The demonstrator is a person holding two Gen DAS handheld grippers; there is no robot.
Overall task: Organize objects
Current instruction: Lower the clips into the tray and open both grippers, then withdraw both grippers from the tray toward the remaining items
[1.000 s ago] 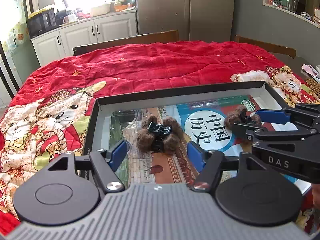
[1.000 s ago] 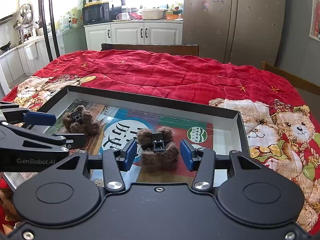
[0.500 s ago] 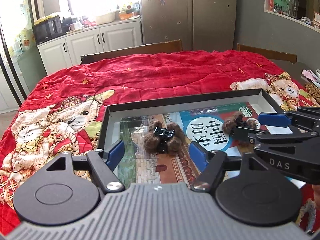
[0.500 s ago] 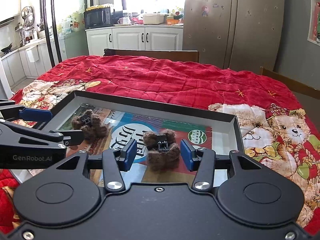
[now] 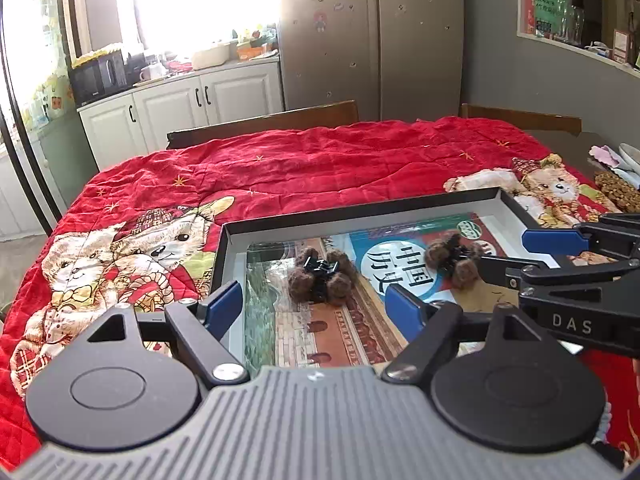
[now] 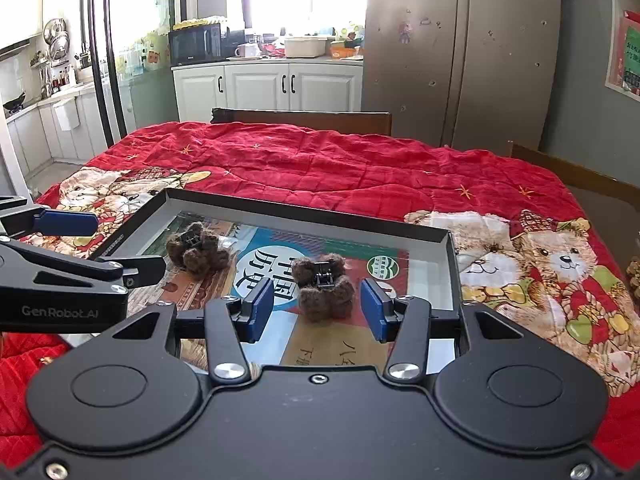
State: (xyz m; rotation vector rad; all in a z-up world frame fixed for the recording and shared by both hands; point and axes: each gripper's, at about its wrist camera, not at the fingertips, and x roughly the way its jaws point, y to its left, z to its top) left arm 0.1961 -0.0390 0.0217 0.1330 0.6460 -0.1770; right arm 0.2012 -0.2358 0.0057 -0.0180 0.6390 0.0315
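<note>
Two fuzzy brown pom-pom hair claws with black plastic clips, both lying inside a shallow black-rimmed cardboard box lid (image 5: 360,210) whose floor is a colourful printed sheet with large Chinese characters. Left hair claw (image 5: 320,276) near the lid's left end, right hair claw (image 6: 323,288) toward the middle, well apart from each other. Lid resting on a table draped in a red quilted blanket with teddy-bear prints (image 6: 340,164).

Left gripper (image 5: 314,306) held low over the lid's near edge, blue-padded fingers (image 5: 224,304) spread wide, nothing between them, left hair claw just ahead of the gap. Right gripper (image 6: 318,310) likewise wide open and empty, blue pads either side of the right hair claw's near end, not touching it.

Behind the table: dark wooden chair backs (image 6: 304,118), white kitchen cabinets (image 6: 268,84), tall steel refrigerator (image 6: 460,56), black microwave (image 6: 196,44) on the worktop.
</note>
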